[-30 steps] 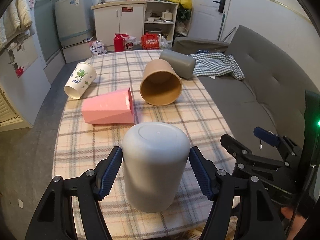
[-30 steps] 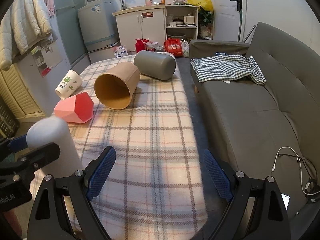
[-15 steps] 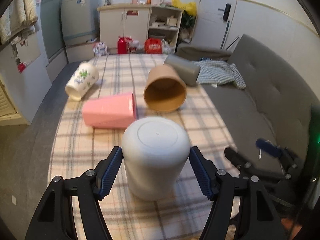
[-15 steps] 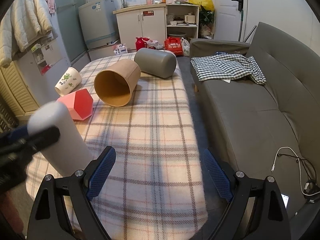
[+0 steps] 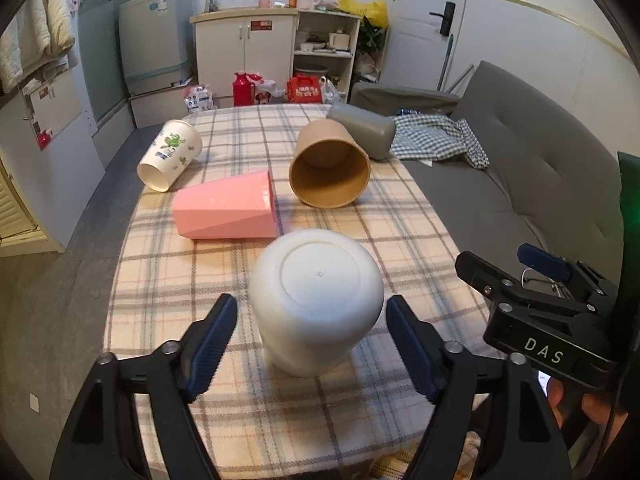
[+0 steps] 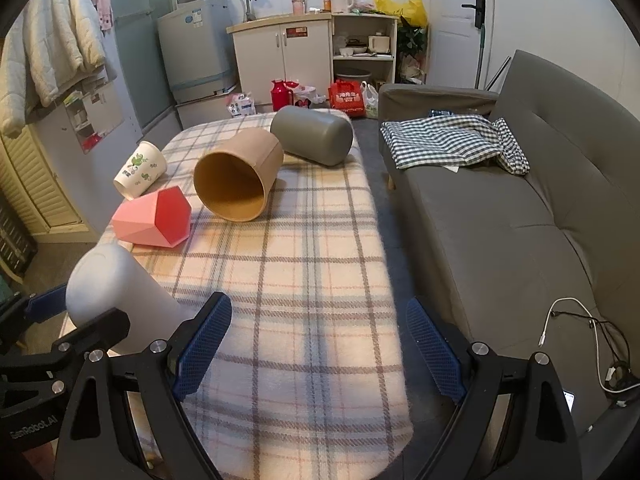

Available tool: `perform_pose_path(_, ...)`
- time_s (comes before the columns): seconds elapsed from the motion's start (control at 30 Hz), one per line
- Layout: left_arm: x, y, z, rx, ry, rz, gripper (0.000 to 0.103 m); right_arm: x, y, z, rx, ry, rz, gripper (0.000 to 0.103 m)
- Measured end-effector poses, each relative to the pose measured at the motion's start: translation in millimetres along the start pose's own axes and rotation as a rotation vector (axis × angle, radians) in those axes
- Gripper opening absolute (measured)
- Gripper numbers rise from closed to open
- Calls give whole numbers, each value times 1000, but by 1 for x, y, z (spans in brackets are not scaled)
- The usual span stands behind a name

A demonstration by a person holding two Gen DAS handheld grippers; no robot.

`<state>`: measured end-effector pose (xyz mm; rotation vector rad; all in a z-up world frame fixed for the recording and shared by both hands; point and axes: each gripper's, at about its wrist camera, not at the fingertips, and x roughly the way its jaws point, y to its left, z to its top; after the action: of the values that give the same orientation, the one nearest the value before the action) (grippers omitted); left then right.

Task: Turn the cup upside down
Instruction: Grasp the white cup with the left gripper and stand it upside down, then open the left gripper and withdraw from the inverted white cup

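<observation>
1. Now I see the white cup (image 5: 316, 300) standing upside down on the plaid table (image 5: 240, 412), between my left gripper (image 5: 311, 346) fingers.
2. Its jaws are spread, with gaps on both sides of the cup.
3. My right gripper (image 6: 318, 350) is spread wide over bare cloth, cup at its left.
4. Ahead lie the pink cup (image 5: 228, 212) and brown cup (image 5: 329, 170).

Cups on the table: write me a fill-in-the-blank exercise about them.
1. The white cup stands with its base facing ____.
2. The left gripper is ____, its fingers clear of the white cup.
3. The pink cup lies on its ____.
4. The brown cup touches the ____ cup behind it.

Answers: up; open; side; grey
</observation>
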<state>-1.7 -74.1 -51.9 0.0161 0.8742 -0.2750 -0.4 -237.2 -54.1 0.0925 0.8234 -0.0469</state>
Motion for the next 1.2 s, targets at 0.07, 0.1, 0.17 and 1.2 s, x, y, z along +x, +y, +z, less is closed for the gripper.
perform_pose_path(0.07,-9,1,2,-4,-22,1,82,-7,-1,2,3,-12,-1,90)
perform_pose_path(0.1,-11,2,3,-3,-29,3,82,-10,-1,3,3,-19,-1,90)
perform_pose_path(0.17,-22,4,7,0,-62,16,82,-17,0,5,3,-37,0,90)
perform_pose_path(1.2,-77,56,-62,-87,-201,146,102,-63,30,-57,-51,-110,114,103)
